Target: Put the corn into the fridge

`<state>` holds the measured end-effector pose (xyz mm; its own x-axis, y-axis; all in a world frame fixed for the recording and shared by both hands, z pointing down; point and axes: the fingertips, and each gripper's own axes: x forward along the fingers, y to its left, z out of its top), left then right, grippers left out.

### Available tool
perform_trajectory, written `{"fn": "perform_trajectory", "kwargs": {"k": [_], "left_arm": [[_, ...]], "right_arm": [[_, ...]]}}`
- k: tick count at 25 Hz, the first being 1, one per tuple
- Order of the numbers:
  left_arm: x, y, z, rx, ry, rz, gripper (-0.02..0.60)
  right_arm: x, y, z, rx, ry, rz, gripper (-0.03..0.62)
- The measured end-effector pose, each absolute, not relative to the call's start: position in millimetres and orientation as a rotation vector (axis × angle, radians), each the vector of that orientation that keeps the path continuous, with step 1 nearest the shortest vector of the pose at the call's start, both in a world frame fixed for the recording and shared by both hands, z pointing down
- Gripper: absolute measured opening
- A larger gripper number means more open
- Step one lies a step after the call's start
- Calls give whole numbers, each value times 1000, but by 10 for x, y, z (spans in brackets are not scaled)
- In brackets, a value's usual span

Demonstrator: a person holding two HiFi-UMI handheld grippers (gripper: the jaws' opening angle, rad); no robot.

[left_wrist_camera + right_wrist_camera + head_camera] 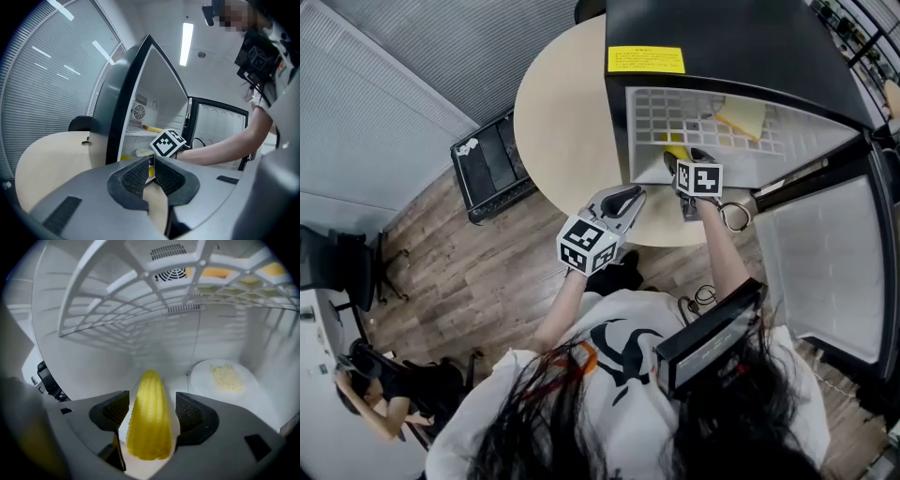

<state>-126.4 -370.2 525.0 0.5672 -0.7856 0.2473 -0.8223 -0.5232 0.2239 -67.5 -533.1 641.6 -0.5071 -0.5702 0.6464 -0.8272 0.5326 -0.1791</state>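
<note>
A yellow corn cob (147, 418) lies tip-forward on the white floor of the fridge's lower compartment, between the jaws of my right gripper (151, 399). A sliver of white shows on each side of the cob, so the pads stand off it and the gripper is open. In the head view the right gripper (680, 161) reaches into the black mini fridge (722, 37), with the corn (675, 153) just past its tip. My left gripper (628, 199) hovers over the table outside the fridge. Its jaws (152, 161) are together with nothing between them.
A white plate (225, 378) with pale food sits right of the corn. A white wire shelf (140, 301) hangs overhead, bearing a yellow item (742, 115). The fridge door (825, 272) stands open to the right. The fridge sits on a round beige table (562, 122). A black case (492, 164) lies on the floor.
</note>
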Motion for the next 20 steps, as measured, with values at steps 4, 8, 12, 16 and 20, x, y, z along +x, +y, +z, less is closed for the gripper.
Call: {"fn": "perform_trajectory", "kwargs": {"k": [4,8,12,16,20], "left_arm": [[-1250,-3675,5245,2486,-1323,163,43],[-1190,-3649,5225,2493,-1319,155,43],[-1136,-3611,5205,2495,-1319,150,42],[-1108,-3572,5149,2499,-1329,142,43],[-1093,-3534,5086,2495,-1353,130,43]], "right_arm": [[-610,-5236,6252,1160,-2316,698,298],[-514,-5104,6124,1189,-2364,719,296],[-435,-4943,5931,1222,-2428,760,296],[-364,-4707,5715,1237,-2514,816,296],[-295,-4458,5543,1254,-2576,871,287]]}}
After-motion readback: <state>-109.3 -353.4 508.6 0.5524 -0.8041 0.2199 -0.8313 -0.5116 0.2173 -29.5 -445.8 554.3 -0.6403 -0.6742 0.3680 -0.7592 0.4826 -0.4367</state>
